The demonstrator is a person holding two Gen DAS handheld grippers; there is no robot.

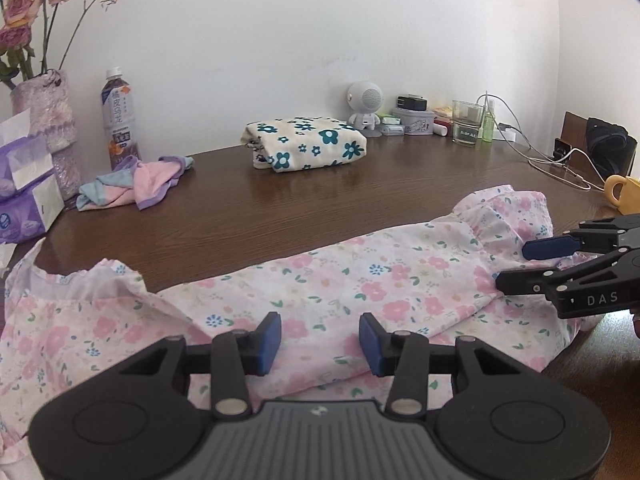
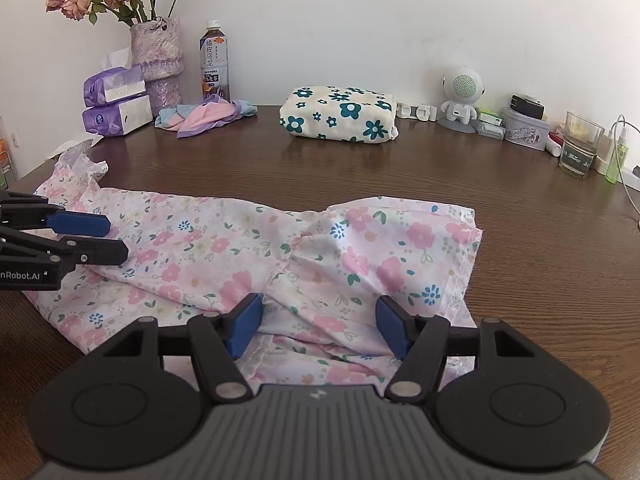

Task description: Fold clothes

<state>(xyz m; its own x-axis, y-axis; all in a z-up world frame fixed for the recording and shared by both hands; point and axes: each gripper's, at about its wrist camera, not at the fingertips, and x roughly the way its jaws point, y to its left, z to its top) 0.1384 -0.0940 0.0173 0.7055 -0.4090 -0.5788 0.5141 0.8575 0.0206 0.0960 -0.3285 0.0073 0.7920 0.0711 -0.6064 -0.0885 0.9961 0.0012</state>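
A pink floral garment (image 1: 360,280) lies stretched across the brown table (image 1: 320,200), folded lengthwise, with a ruffled end at each side. My left gripper (image 1: 320,338) hovers open over its near edge, and nothing sits between the blue pads (image 1: 270,344). In the right wrist view it comes in from the left (image 2: 114,236) over the garment's (image 2: 280,256) left part. My right gripper (image 2: 320,320) stands open above the near hem, wide apart, with cloth beneath it. The left wrist view shows it at the far right (image 1: 516,266), low over the ruffled end.
A folded cream cloth with teal flowers (image 2: 340,114) lies at the back centre. A crumpled pink and purple cloth (image 2: 204,116), a tea bottle (image 2: 215,60), tissue packs (image 2: 116,102) and a vase (image 2: 158,60) stand back left. A white speaker (image 2: 460,96), a glass (image 2: 580,144) and cables sit back right. A yellow mug (image 1: 624,194) stands at the right.
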